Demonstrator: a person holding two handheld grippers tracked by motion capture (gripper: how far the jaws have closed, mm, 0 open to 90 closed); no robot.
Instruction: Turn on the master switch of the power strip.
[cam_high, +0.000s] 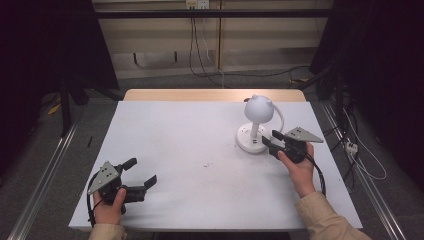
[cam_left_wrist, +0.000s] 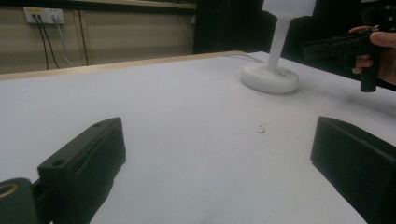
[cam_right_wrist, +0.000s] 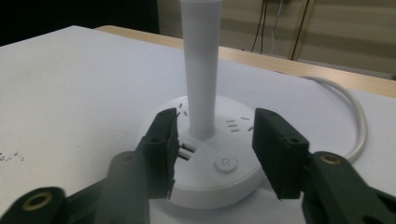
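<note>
A white table (cam_high: 200, 150) carries everything, with a bare wooden strip along its far edge. Most of its top lies free, from the left edge across the middle to the near edge, marked by a few small dark specks near the centre.

The white desk lamp (cam_high: 256, 125) stands upright toward the far right corner: a round flat base, a straight stem and a rounded head with two small ear-like bumps. A power button (cam_right_wrist: 225, 164) sits on the base, and a white cord (cam_right_wrist: 357, 116) curves from behind it toward the far edge.

The right gripper (cam_right_wrist: 215, 154) hovers over the near rim of the base, jaws half spread on either side of the button, touching nothing. The left gripper (cam_high: 141, 172) rests near the near left corner, jaws wide apart.
</note>
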